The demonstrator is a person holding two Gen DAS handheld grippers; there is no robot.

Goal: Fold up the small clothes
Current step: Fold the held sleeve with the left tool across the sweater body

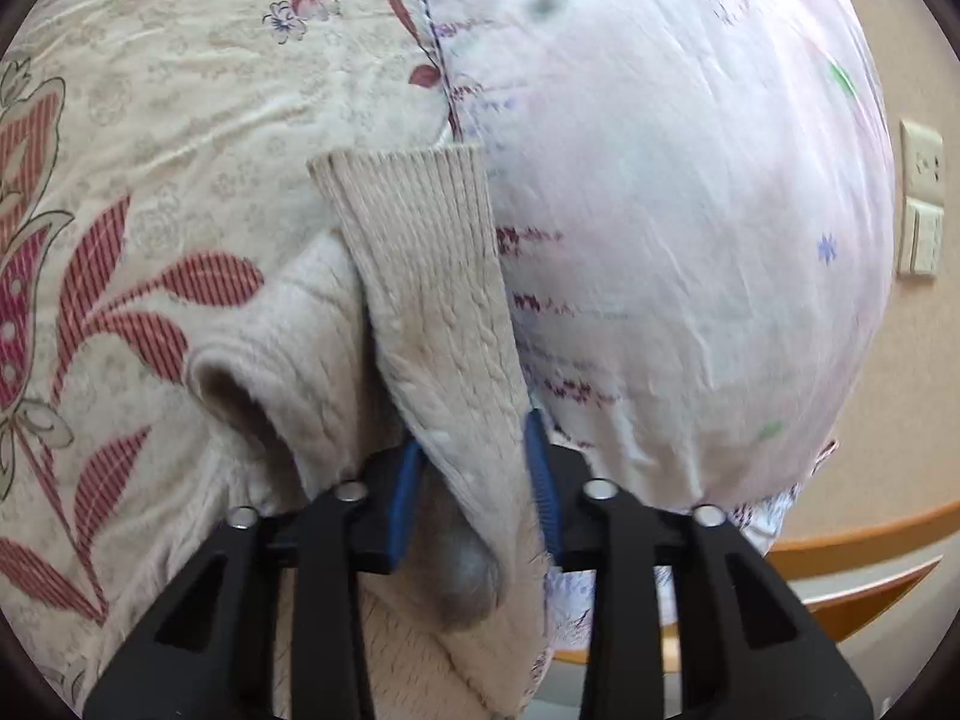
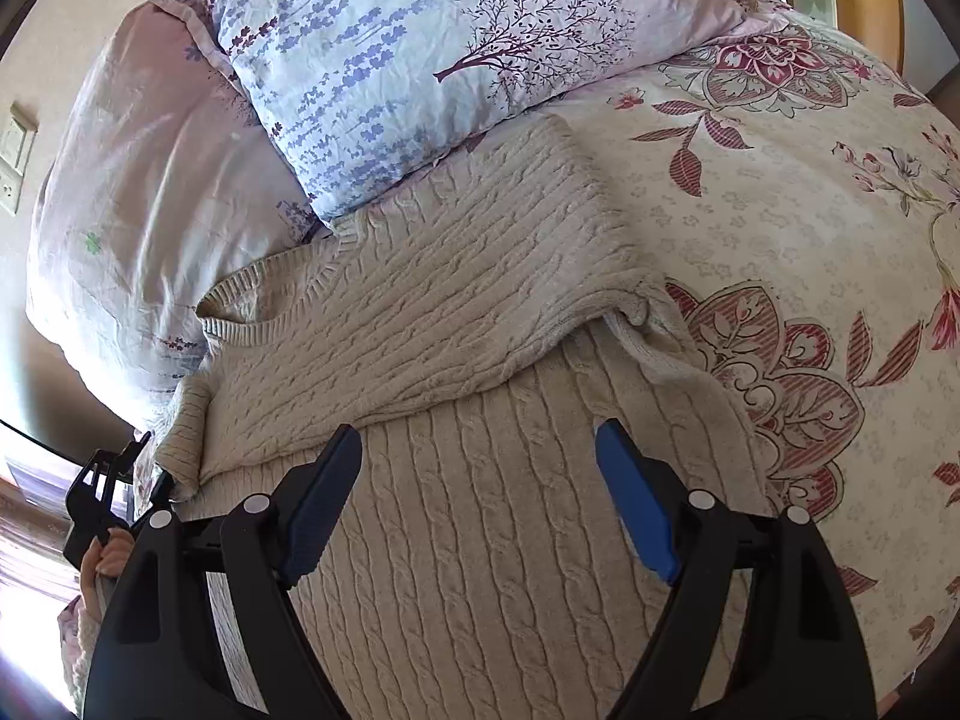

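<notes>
— Left gripper (image 1: pixel 480 480)?
— Pinching the cream cable-knit sweater's (image 2: pixel 468 360) sleeve (image 1: pixel 432 300), cuff toward twelve o'clock.
— Right gripper (image 2: pixel 480 498)?
— Spread wide, hovering over the sweater body on the floral bedspread (image 2: pixel 780 210).

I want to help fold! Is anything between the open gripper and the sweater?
Nothing visible is. The right gripper hangs open right above the sweater, with only bare knit between its fingers. The left gripper already pinches a sleeve.
</notes>
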